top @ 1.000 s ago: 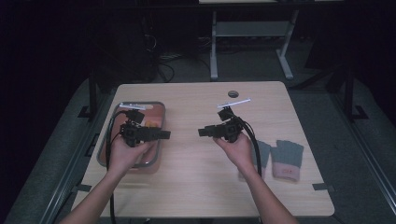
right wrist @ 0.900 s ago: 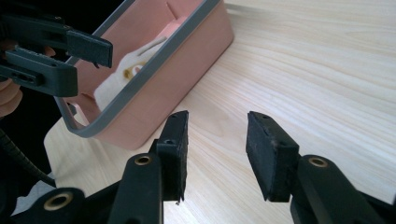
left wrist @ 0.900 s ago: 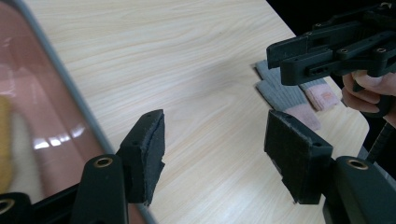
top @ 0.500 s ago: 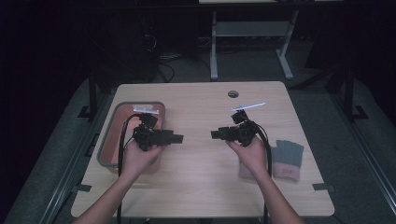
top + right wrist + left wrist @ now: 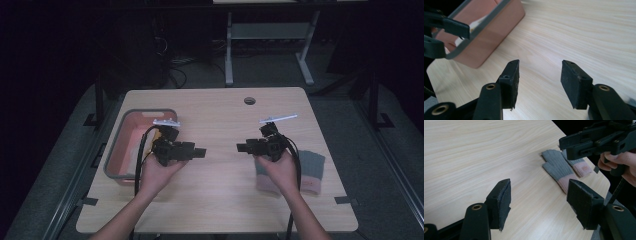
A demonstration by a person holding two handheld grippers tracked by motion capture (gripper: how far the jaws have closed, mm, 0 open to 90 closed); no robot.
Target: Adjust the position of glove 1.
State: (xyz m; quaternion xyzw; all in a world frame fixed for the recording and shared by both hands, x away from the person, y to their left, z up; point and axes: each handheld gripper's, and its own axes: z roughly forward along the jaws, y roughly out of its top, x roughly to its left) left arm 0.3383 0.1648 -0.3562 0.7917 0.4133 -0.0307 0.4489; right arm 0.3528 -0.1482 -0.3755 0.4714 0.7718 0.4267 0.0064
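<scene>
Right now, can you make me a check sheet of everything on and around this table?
Surface: pale wooden table, with a round hole near its far edge.
Job's things: two grey knitted gloves with pink cuffs, flat by the right edge; pink plastic bin with a grey rim at the left.
Clutter: nothing seen.
Grippers: left gripper and right gripper, held above bare wood, facing each other; both jaws have just been opening, nothing between them.
Cables: black cables trail back from each gripper.
Surroundings: dark room, grey metal stand behind the table.
</scene>
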